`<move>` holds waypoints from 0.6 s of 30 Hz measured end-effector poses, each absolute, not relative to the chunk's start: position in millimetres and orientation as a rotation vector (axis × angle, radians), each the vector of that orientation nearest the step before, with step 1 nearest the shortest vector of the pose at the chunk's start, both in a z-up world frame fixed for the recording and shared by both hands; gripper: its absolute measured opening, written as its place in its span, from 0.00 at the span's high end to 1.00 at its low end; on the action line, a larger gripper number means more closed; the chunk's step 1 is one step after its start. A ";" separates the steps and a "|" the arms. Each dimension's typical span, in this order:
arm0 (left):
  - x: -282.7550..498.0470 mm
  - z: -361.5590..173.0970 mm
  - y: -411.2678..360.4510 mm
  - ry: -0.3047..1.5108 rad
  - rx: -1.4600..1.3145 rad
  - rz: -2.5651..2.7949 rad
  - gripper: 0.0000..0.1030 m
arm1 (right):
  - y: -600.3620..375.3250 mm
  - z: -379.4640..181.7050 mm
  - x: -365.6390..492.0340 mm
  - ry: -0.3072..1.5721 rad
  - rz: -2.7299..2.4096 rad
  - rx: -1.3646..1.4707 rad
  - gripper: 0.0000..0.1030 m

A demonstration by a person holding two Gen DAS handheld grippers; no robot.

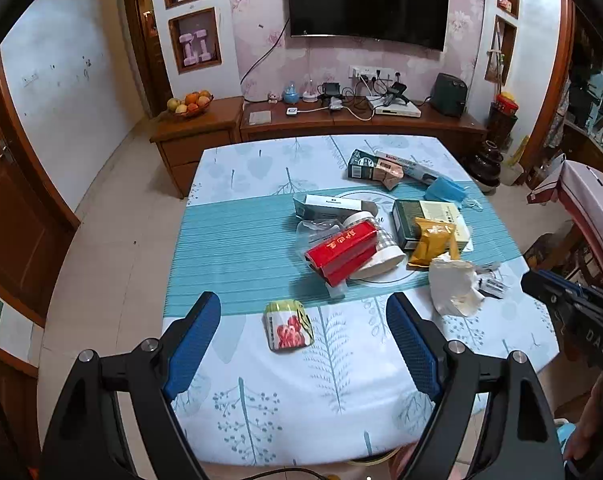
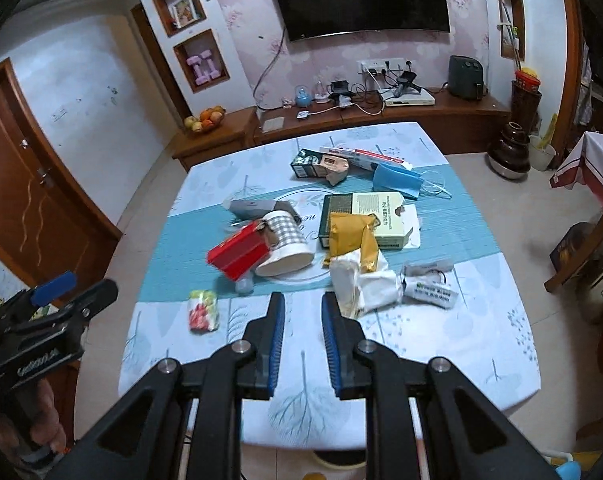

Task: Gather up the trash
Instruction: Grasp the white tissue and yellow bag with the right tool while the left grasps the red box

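Note:
Trash lies on the table (image 1: 261, 400): a small green and red snack packet (image 1: 288, 325), a red box (image 1: 341, 251), a checked paper cup (image 1: 381, 248), a yellow wrapper (image 1: 433, 242), crumpled white tissue (image 1: 455, 288), a blue face mask (image 1: 445, 190) and several cartons. My left gripper (image 1: 303, 312) is wide open, hovering with the snack packet between its fingers. My right gripper (image 2: 302, 310) is open with a narrow gap and empty, just short of the tissue (image 2: 365, 286); the snack packet (image 2: 203, 311) lies to its left.
A wooden TV cabinet (image 1: 341, 124) with cables and a fruit bowl (image 1: 189, 106) stands behind the table. A wooden door (image 2: 33, 208) is at the left. A brown jar (image 2: 511, 152) stands on the floor at the right.

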State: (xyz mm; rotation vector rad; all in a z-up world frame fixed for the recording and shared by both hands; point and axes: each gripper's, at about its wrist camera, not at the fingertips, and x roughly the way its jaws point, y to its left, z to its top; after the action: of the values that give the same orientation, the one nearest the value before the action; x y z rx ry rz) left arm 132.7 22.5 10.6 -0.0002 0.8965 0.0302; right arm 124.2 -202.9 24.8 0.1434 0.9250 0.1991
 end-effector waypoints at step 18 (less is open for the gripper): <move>209.2 -47.5 3.0 1.027 0.040 0.046 0.19 | -232.8 -39.3 212.4 1.079 0.171 0.212 0.68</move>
State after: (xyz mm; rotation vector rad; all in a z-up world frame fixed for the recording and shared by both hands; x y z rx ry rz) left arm 209.2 3.0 -47.5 0.0400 1.0267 0.0456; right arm 212.4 -232.8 -39.3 0.2125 1.0788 0.1705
